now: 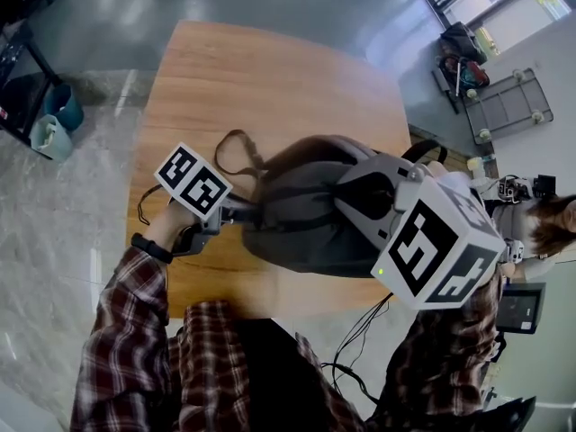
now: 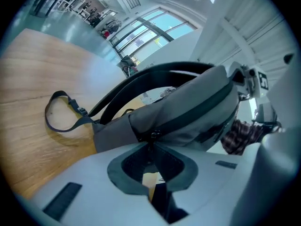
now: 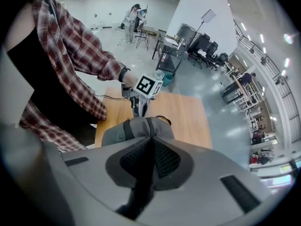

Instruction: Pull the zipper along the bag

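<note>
Head view: grey bag point(image 1: 301, 228) lies on the wooden desk point(image 1: 270, 70), near the person's edge. The left gripper point(image 1: 241, 212) sits at the bag's left end; the right gripper point(image 1: 358, 207) bears steeply down on its upper right. Likely reason: the right one anchors the bag so the fabric stays taut while the left one draws the slider.

Left gripper view: pads closed on the zipper pull point(image 2: 153, 135), at the low end of a dark band, probably the zipper track, climbing across the bag. The head view misses this, because the marker cube point(image 1: 193, 180) and the gripper body cover it. A strap loop point(image 2: 61, 114) trails on the desk.

Right gripper view: jaws pinched together on a fold of bag fabric beside a dark strap, with no gap showing. This is the only view showing that hold.
</note>
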